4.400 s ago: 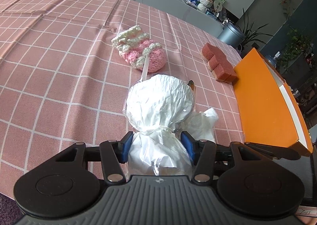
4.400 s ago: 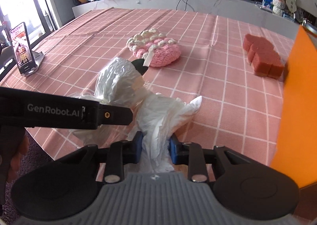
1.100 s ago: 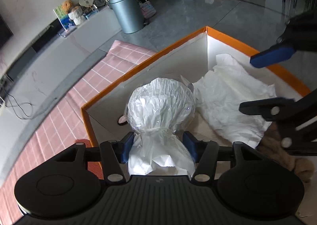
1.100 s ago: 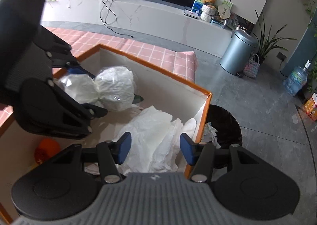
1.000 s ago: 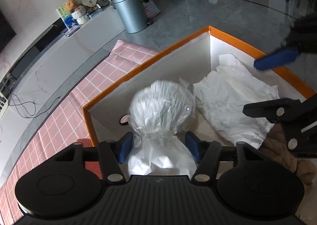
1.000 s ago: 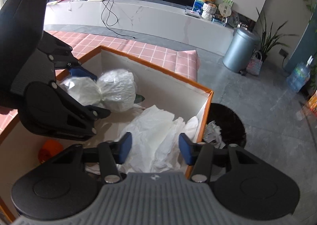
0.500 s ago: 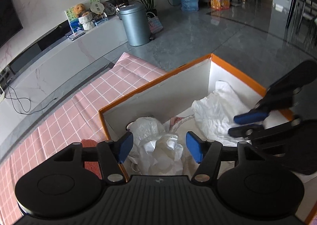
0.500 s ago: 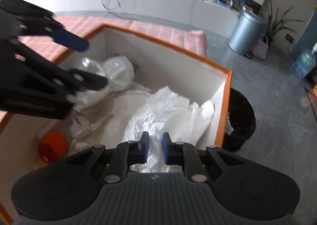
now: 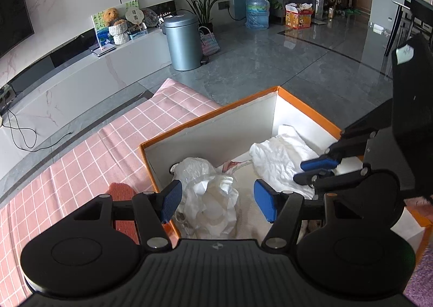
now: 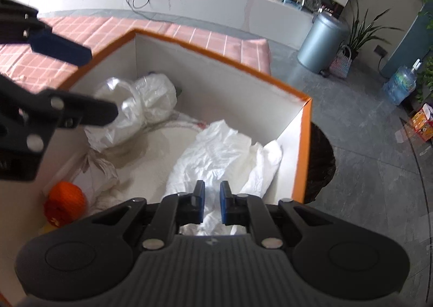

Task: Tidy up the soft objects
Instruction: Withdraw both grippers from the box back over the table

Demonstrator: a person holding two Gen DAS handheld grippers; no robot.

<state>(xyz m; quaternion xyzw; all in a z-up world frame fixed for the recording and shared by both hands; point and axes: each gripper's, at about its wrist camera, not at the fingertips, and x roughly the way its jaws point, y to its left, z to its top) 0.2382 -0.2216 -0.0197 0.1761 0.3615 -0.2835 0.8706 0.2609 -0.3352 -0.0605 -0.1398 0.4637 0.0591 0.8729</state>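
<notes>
A white paper bundle wrapped in clear film (image 9: 208, 198) lies on its side in the corner of the orange box (image 9: 205, 117), loose from both grippers. My left gripper (image 9: 216, 200) hovers above it, open, with nothing touching its blue pads. In the right wrist view the bundle (image 10: 146, 101) sits by the box's far wall (image 10: 216, 55), with the left gripper (image 10: 97, 85) over it. My right gripper (image 10: 212, 198) is shut and empty above a crumpled white sheet (image 10: 222, 150). The left wrist view shows the right gripper (image 9: 301, 171) over that sheet (image 9: 278, 158).
An orange soft ball (image 10: 65, 204) lies at the box's near left. A pink sponge (image 9: 121, 190) rests on the checked pink tablecloth (image 9: 94, 160) beside the box. A black bin (image 10: 322, 160) stands on the floor against the box's right side.
The left gripper let go of the bundle and lifted back; the bundle now lies in the box corner. The right gripper's jaws went from open to shut over the white sheet.
</notes>
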